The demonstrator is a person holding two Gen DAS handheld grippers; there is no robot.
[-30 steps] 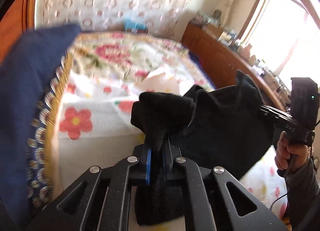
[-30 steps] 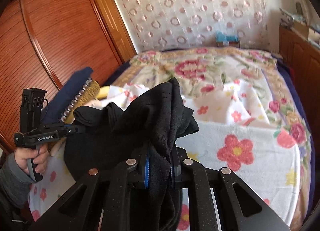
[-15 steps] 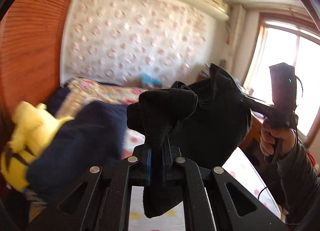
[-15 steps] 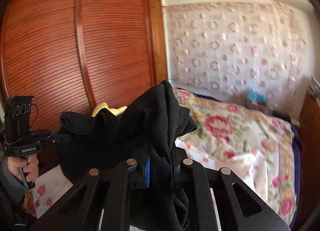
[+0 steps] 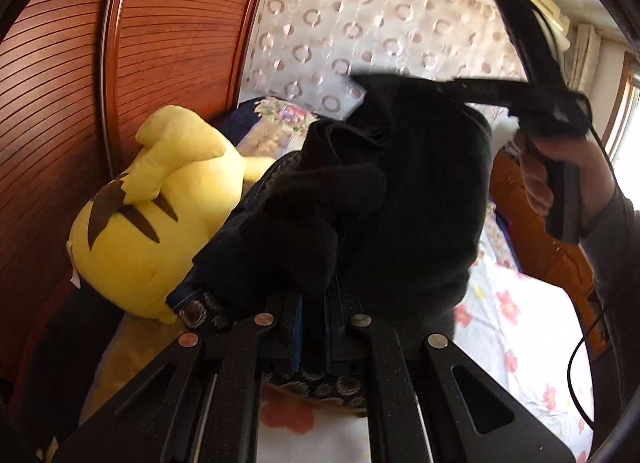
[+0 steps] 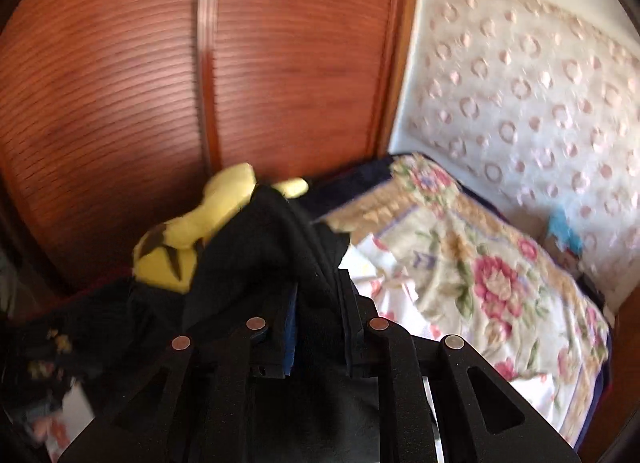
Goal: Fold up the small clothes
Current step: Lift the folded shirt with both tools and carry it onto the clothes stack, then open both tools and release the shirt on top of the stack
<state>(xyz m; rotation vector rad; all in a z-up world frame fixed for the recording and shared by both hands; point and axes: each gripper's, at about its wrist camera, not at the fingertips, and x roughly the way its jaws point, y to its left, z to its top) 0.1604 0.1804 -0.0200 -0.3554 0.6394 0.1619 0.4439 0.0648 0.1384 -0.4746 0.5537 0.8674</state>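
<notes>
A black knit garment (image 5: 408, 199) hangs in the air above the bed, bunched and creased rather than spread flat. In the left wrist view its near edge is rolled into a thick, soft fold low at the centre, while the rest spreads as a broad dark sheet toward the right, rising to a peak at the far upper right. In the right wrist view the same black fabric (image 6: 272, 247) rises in a crumpled ridge at the centre and trails down toward the near left.

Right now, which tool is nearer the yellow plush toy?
Left. The left tool sits just beside the yellow plush toy; the right tool is farther off, behind the bunched black garment.
</notes>
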